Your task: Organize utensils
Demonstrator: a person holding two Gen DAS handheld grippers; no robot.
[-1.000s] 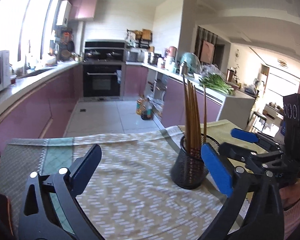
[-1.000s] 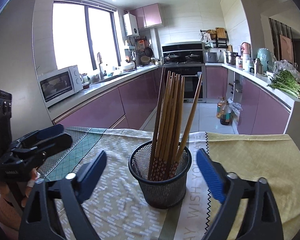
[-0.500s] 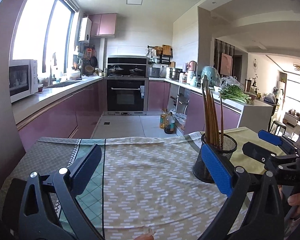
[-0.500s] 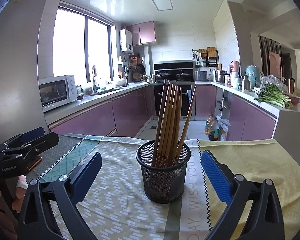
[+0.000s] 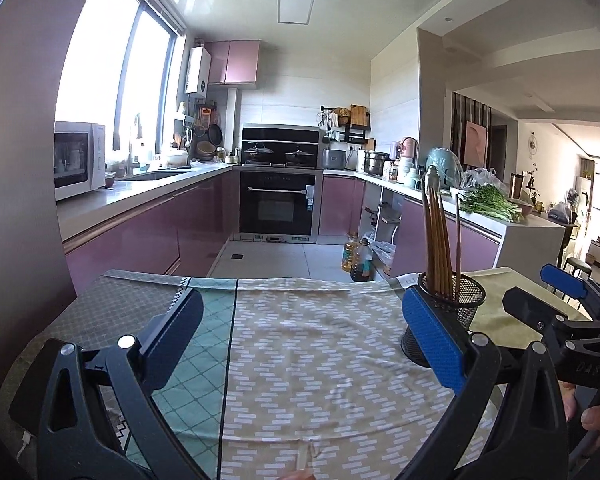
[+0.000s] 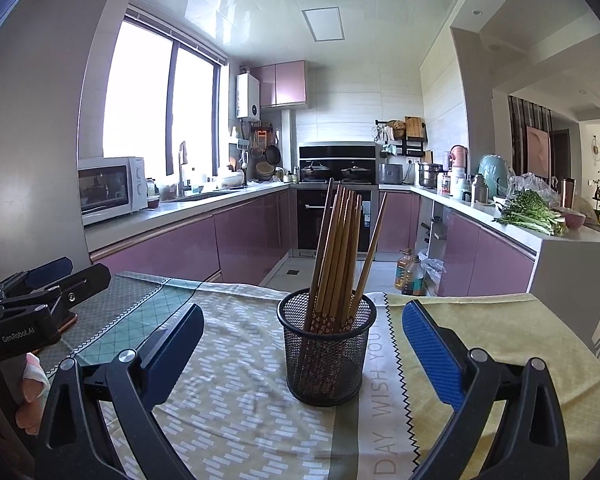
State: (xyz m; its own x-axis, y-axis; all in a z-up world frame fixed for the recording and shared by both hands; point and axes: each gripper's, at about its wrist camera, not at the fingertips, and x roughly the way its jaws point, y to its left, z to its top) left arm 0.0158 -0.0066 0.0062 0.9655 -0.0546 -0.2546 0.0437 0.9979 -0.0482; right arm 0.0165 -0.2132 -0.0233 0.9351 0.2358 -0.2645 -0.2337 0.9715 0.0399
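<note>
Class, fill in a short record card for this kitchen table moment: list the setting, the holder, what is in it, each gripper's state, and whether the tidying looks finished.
setting: table with patterned tablecloth in a kitchen
holder: black mesh cup, upright on the cloth
contents: wooden chopsticks, standing, leaning slightly apart
left gripper: open, holding nothing, cup beside its right finger
right gripper: open, holding nothing, cup between its fingers, not touched
loose utensils on table: none visible
task status: looks finished
</note>
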